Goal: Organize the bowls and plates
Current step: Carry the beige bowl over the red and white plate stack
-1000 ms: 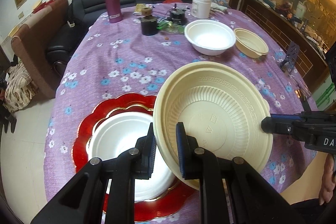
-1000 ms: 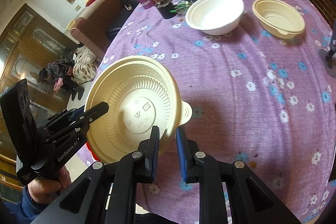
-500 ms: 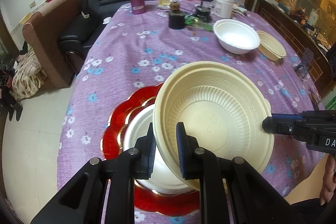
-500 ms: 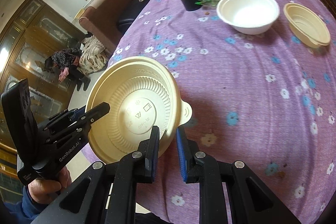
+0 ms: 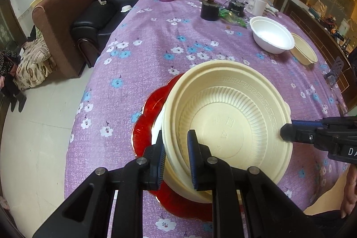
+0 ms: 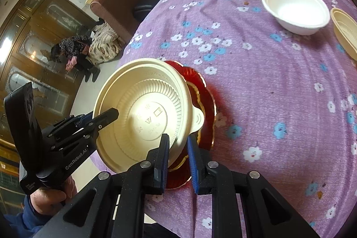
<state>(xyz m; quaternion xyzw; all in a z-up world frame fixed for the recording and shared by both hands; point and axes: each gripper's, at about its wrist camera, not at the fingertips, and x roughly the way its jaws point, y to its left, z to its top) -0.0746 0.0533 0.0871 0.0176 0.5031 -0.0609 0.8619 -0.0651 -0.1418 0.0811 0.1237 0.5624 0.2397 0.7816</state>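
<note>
A cream ribbed bowl [image 5: 225, 124] hangs tilted above the red scalloped plate [image 5: 145, 126] near the front edge of the purple flowered bench [image 5: 169, 37]. The left claw [image 5: 176, 155] is nearly closed and pinches the bowl's near rim between its blue pads. The right claw [image 6: 177, 156], equally narrow, grips the opposite rim beside the small tab handle, so both claws carry the bowl. A white dish [image 5: 157, 126] shows beneath it on the red plate. Farther back stand a white bowl [image 5: 271, 34] and, touching it, another cream bowl [image 5: 304, 51].
</note>
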